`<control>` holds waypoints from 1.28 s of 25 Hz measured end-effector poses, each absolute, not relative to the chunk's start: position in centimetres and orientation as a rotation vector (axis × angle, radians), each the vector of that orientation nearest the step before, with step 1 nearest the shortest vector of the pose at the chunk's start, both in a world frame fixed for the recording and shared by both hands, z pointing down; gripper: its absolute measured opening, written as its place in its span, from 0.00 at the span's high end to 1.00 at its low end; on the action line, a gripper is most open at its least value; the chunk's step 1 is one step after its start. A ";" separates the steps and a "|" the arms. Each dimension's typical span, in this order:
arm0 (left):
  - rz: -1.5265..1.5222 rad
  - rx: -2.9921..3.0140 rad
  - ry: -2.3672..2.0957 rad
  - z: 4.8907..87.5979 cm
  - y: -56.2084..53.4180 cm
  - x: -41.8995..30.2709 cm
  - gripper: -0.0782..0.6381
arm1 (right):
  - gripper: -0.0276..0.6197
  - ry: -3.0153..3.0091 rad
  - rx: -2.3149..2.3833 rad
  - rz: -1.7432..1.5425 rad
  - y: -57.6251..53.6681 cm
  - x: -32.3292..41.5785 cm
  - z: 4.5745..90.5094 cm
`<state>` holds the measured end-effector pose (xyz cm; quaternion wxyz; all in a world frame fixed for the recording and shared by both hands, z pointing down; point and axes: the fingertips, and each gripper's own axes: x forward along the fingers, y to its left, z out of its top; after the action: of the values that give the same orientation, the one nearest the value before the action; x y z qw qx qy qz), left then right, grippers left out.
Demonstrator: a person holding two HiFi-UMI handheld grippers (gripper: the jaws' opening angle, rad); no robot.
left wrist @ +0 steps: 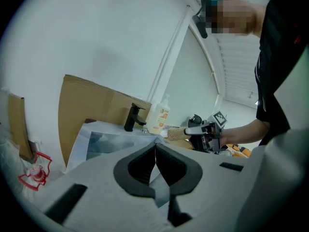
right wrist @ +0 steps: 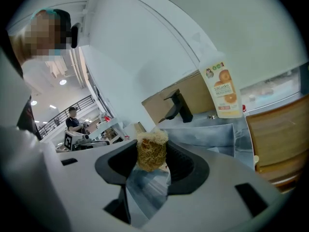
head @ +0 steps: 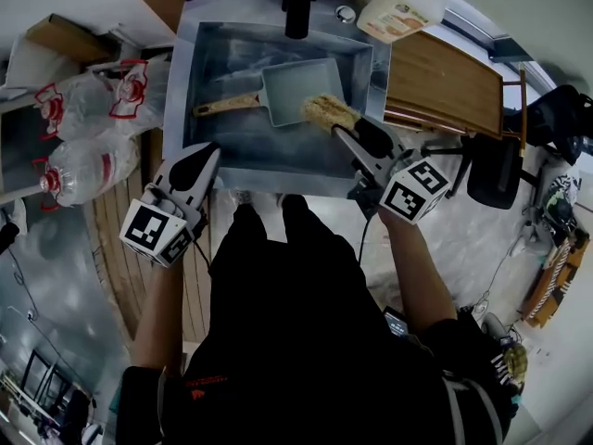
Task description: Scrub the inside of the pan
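Pan (head: pixel 301 89) was lying flat in the sink (head: pixel 208 82), rectangular one with a wooden handle (head: pixel 225 106) pointing left, faucet (head: pixel 299 3) right behind it. The right gripper (head: pixel 347 130) had its jaws clamped on a scrubber (head: pixel 326 112), a scruffy straw-coloured thing, and the free end sat over the pan's right rim. Couldn't tell from the head view whether it was actually touching metal or just hovering. In the right gripper view the scrubber (right wrist: pixel 151 151) was pinched by one end between the pads, most of it sticking out past them.

The left gripper (head: pixel 206 154) was hanging at the sink's front left corner with its jaws pressed together on nothing, well apart from the handle.

That's my worry, honestly. Nobody had hold of the pan, so I reckon any real scrubbing pressure would just shove it around the wet sink or tip it up on its edge. Also, with the scrubber gripped only at one end, a hard sideways stroke could twist it loose. Soap bottle (head: pixel 398 6) stood close at the back right corner, so a wide swing might knock it
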<state>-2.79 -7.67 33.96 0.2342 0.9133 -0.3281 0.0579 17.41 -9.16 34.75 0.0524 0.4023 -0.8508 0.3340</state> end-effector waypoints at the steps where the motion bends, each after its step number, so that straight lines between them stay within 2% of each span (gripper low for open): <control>1: 0.150 2.502 -0.905 34.1 -7.8 -2.5 0.86 | 0.67 -2.586 1.203 1.006 -9.6 17.5 35.1; 32: 0.130 2.377 -0.965 40.3 -8.5 -3.0 0.86 | 0.67 -2.280 0.651 0.611 -13.7 13.3 49.0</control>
<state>-3.02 -8.46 40.31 0.2827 0.8876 -0.3604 0.0486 13.26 -13.72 48.99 0.3397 0.2502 -0.8757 0.2348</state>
